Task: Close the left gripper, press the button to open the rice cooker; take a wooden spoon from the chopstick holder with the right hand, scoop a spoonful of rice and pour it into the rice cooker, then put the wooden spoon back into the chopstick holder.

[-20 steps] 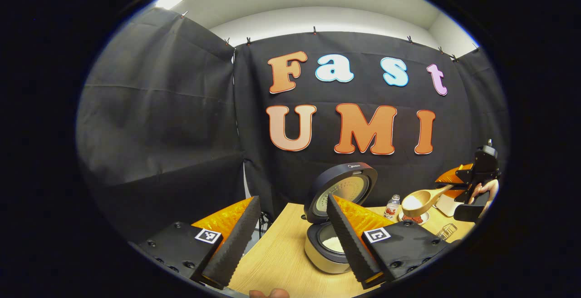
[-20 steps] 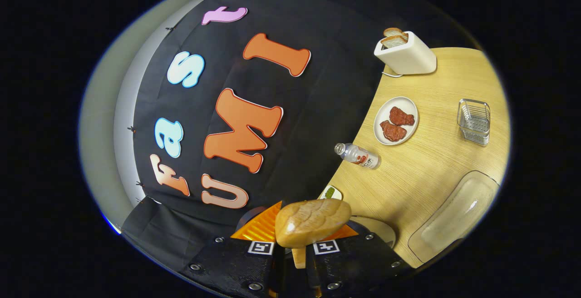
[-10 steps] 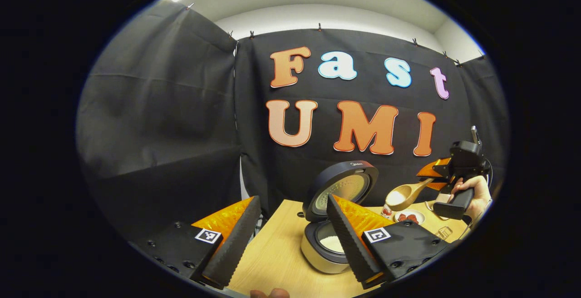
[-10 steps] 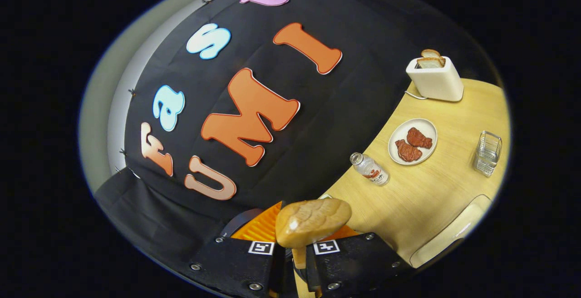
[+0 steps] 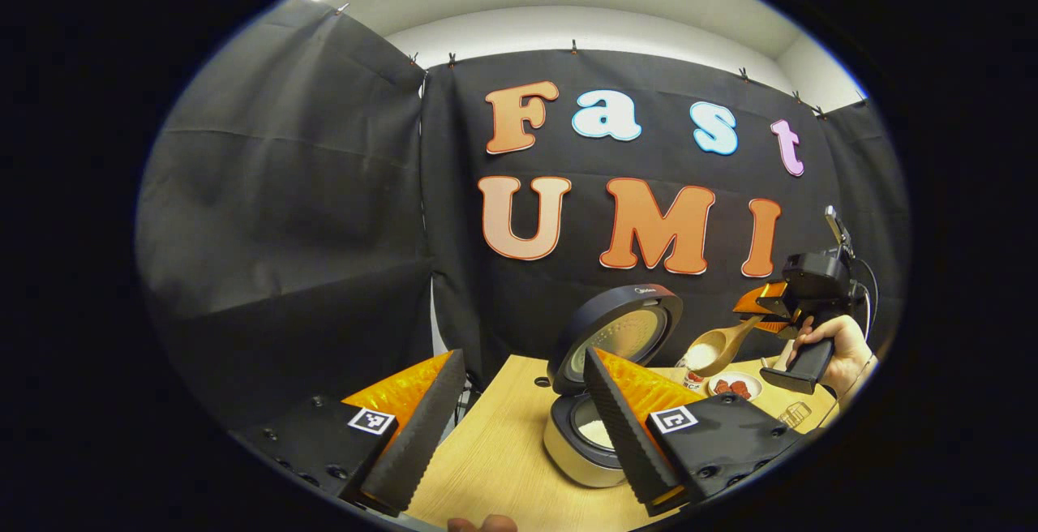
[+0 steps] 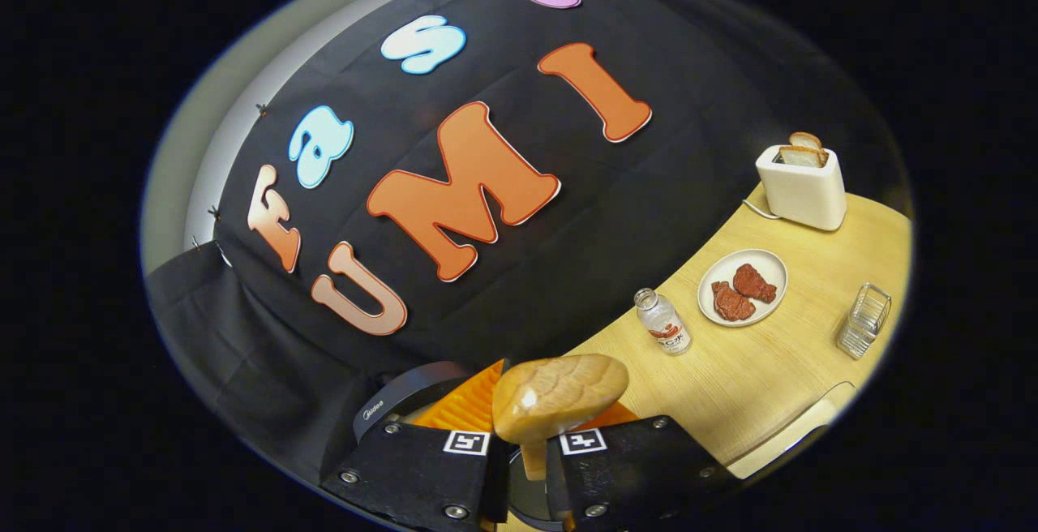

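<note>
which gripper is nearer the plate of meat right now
Right. The right gripper, holding the wooden spoon, hangs just above the plate of meat. The left gripper sits farther off, on the other side of the rice cooker.

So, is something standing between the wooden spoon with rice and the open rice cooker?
Nothing visible does. The wooden spoon hangs beside the round dark raised lid, with open air down to the cooker's pot.

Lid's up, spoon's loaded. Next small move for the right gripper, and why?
Probably carry the wooden spoon left and down toward the rice cooker, keeping the bowl level. The right gripper holds the spoon with rice in it, up and to the right of the open pot, not yet over it; tipping now would likely spill onto the table.
</note>
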### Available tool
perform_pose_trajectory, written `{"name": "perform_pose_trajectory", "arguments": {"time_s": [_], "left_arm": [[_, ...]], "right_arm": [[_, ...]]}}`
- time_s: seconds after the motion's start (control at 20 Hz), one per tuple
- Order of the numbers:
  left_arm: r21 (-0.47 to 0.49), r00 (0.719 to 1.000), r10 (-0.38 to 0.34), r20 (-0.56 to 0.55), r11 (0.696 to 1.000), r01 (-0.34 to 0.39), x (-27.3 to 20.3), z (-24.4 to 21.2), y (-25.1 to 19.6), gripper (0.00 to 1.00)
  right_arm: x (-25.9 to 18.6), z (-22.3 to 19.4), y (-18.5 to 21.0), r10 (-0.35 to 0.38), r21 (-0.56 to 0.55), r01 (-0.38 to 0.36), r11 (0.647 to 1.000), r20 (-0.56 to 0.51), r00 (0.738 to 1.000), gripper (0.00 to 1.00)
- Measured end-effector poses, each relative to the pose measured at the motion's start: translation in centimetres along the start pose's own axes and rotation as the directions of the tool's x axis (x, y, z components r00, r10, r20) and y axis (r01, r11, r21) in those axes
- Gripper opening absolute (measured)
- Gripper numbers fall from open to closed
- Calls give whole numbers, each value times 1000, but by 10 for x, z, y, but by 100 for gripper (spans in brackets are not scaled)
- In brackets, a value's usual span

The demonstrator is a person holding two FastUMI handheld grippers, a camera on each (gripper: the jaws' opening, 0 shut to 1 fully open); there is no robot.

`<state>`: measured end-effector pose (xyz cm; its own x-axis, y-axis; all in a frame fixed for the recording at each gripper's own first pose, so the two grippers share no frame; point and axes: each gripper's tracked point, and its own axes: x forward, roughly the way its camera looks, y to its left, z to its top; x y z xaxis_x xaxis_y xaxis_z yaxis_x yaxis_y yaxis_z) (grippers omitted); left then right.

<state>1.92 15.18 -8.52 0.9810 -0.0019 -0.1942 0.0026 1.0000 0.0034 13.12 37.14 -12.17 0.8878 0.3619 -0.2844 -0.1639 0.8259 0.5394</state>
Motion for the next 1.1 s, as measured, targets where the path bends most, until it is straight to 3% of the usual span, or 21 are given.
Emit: {"name": "perform_pose_trajectory", "arguments": {"time_s": [0.1, 0.2, 0.4, 0.6, 0.65, 1.1], "left_arm": [[-6, 1000, -3, 3, 1000, 3, -1, 1, 0, 97], [-4, 1000, -1, 4, 1000, 1, 0, 0, 2, 99], [-8, 1000, 2, 3, 1000, -2, 2, -1, 5, 100], [-12, 1000, 3, 4, 1000, -3, 4, 0, 8, 100], [-11, 1000, 1, 6, 1000, -1, 4, 0, 7, 100], [-10, 1000, 6, 16, 1000, -6, 7, 0, 12, 100]], "right_arm": [[2, -2, 6, 3, -50, -3, 999, 9, 1000, 17], [1, -4, 13, 13, -85, -12, 996, 10, 1000, 12], [-1, -11, 25, 40, -153, -38, 987, 8, 999, 12], [-3, -12, 38, 67, -236, -61, 970, 20, 998, 12], [-2, -13, 39, 68, -260, -61, 964, 20, 997, 17], [0, -21, 55, 96, -388, -79, 918, 24, 995, 17]]}}
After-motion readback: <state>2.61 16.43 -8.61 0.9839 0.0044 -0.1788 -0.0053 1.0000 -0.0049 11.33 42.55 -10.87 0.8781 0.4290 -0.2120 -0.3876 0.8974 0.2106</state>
